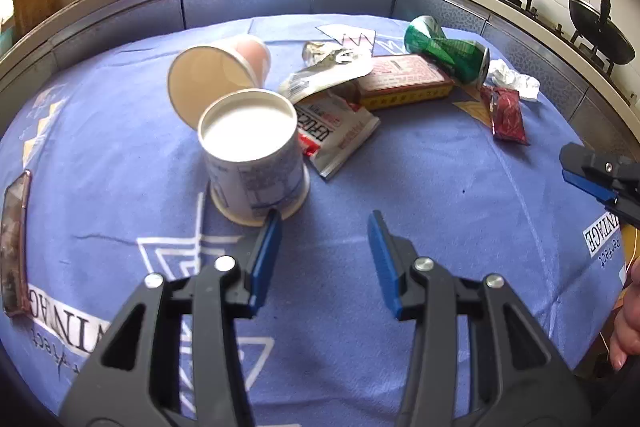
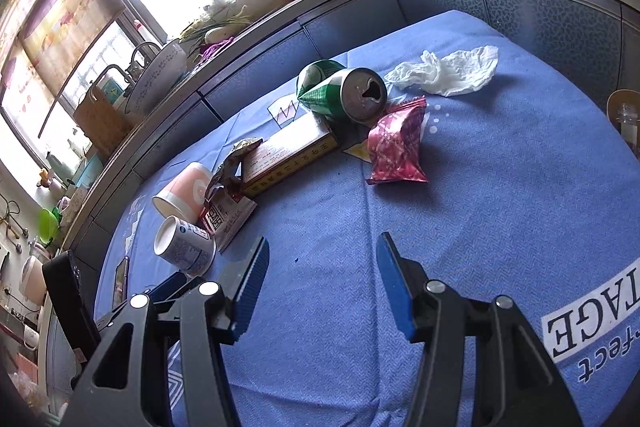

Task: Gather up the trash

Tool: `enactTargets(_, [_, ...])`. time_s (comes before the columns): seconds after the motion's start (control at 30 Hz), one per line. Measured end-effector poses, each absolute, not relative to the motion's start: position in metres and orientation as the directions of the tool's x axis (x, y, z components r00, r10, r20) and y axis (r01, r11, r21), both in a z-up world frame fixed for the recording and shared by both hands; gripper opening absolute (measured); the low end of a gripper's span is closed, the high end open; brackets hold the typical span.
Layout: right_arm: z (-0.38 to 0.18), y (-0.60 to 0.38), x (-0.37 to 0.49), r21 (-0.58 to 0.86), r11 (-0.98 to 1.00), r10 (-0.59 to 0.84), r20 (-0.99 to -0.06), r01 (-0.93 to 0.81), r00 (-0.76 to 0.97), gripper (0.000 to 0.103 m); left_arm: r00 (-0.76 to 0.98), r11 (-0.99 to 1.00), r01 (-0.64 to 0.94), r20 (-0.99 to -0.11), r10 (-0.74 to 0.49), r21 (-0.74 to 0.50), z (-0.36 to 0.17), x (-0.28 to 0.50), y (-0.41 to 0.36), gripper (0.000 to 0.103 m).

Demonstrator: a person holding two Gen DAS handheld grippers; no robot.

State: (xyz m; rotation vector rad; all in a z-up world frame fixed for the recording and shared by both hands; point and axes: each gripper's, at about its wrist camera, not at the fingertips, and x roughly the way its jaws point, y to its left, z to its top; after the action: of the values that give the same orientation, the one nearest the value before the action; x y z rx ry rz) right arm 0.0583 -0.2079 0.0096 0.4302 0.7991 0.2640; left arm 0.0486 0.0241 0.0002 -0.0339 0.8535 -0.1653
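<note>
Left tongs are held wide open and empty, low over the blue-clothed bench. An upturned white tub stands just ahead of the left jaw tip, nearly touching it; a paper cup lies on its side behind the tub. Right tongs are likewise spread and empty, with bare cloth between the jaws. Ahead of them lie a red wrapper, a crushed green can resting on a flat box, and a crumpled tissue beyond.

Judged next: the tub is taken first. The left tongs should be shifted leftward until the tub is straddled, then closed gently, since thin walls may buckle. No bin is visible.
</note>
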Motion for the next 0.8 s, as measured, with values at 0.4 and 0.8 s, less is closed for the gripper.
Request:
enactTargets(0.4, [0.006, -0.199, 0.062, 0.466, 0.882, 0.395, -0.645, -0.074, 0.655, 0.055, 0.64, 0.991, 0.089, -0.757, -0.131, -0.097, -0.007, 0.049, 0.046, 0.043])
enactTargets(0.8, [0.0, -0.192, 0.067, 0.463, 0.883, 0.399, -0.659, -0.073, 0.638, 0.055, 0.652, 0.99, 0.057, -0.747, -0.133, -0.126, -0.008, 0.054, 0.068, 0.043])
